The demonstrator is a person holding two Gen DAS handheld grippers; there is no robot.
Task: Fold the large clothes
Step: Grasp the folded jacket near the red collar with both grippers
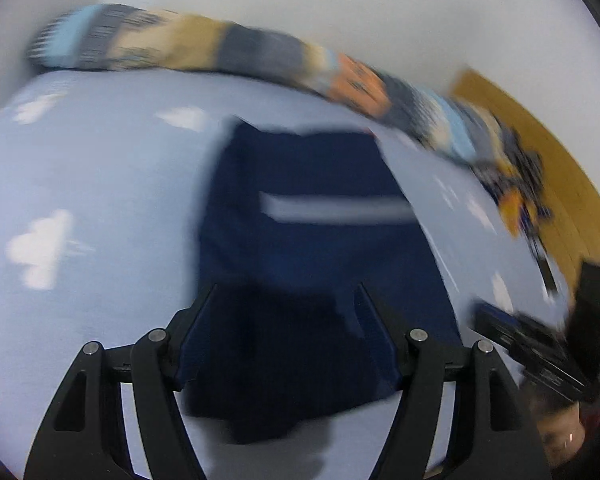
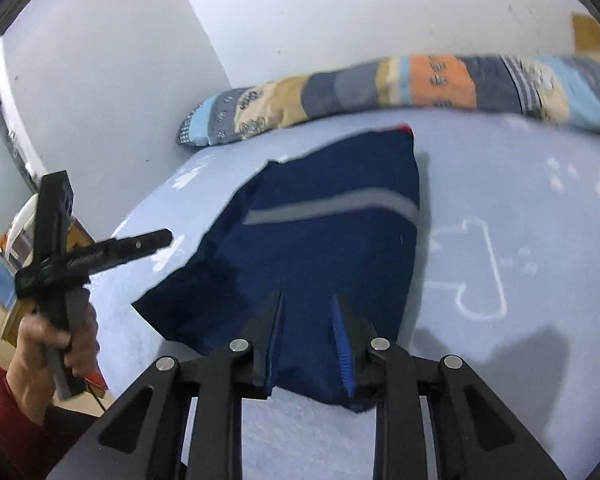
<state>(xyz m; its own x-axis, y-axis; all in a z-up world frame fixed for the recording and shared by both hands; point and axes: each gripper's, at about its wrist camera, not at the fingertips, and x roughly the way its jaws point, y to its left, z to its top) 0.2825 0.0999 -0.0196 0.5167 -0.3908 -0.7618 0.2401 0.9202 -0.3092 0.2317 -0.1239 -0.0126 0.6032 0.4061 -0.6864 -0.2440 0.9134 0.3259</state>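
We are looking down at a folded navy-blue garment with a grey reflective stripe (image 1: 312, 216) lying on a pale blue bedsheet printed with white clouds (image 1: 92, 184), roughly in the middle of the bed, with its near edge reaching toward us and its far edge stopping short of a long patchwork bolster in blue, tan, grey and orange (image 1: 204, 46) that is running along the far side against the white wall (image 1: 300, 8). In the left wrist view, which is heavily blurred, our black two-finger left gripper (image 1: 286, 292) is hovering over the near part of the garment with its fingers spread wide, nothing between them but the dark cloth below; we cannot tell whether the tips are touching the fabric. At the right edge of that view the right gripper (image 1: 540, 344) is showing as a dark smeared shape. In the right wrist view the right gripper (image 2: 308, 300) is sitting over the near end of the garment (image 2: 340, 240), its fingers parted, a blue ridged pad (image 2: 342, 344) showing on the right finger. To the left, a hand (image 2: 56, 344) with a dark red sleeve is gripping the left gripper (image 2: 100, 252) above the left edge of the sheet (image 2: 520, 208), beside the garment. The bolster (image 2: 420, 84) is lying far behind.
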